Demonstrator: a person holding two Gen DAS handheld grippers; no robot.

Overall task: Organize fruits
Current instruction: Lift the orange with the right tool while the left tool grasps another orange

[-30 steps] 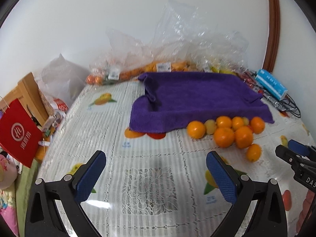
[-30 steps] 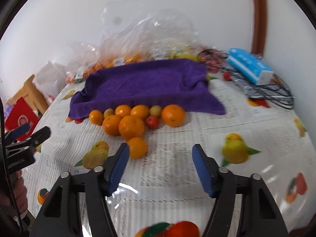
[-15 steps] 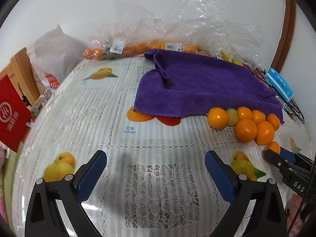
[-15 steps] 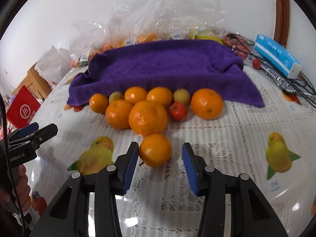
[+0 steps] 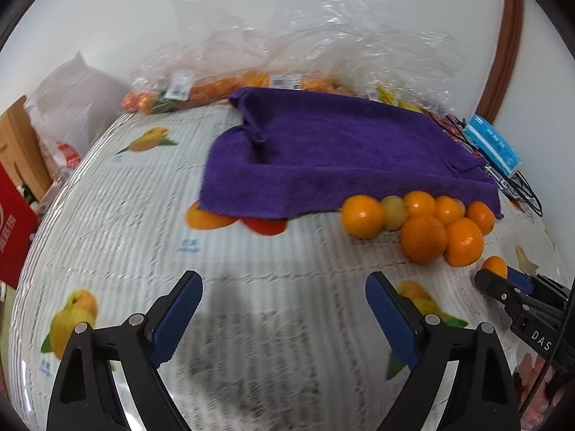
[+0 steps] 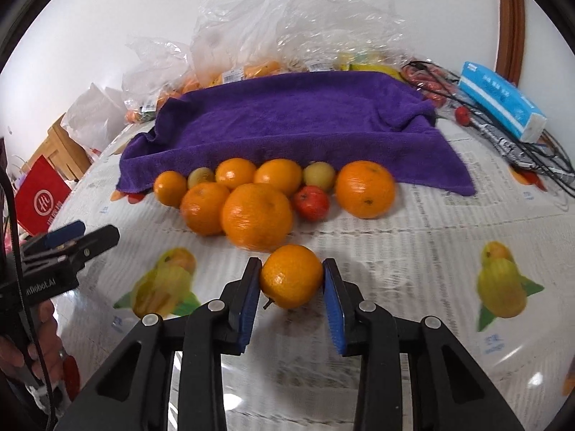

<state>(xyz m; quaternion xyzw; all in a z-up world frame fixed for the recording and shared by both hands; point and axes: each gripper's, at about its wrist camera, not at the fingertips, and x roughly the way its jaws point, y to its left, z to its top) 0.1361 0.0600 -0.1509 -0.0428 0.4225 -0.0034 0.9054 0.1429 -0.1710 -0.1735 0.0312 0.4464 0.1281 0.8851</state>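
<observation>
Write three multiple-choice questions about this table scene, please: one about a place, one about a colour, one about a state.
1. Where does the pile of round orange fruits lie?
A. along the near edge of the purple terry towel
B. inside the clear plastic bags
C. on top of the blue tissue pack

2. What colour is the small round fruit between the two biggest oranges?
A. green
B. red
C. purple

3. What is the state of the right gripper?
A. wide open over bare cloth
B. closed on the towel
C. closed on a small orange

Answers: 1 A, the fruits sit against the towel's front edge; 2 B, its skin is plainly red; 3 C, both blue pads press the small orange's sides.
</observation>
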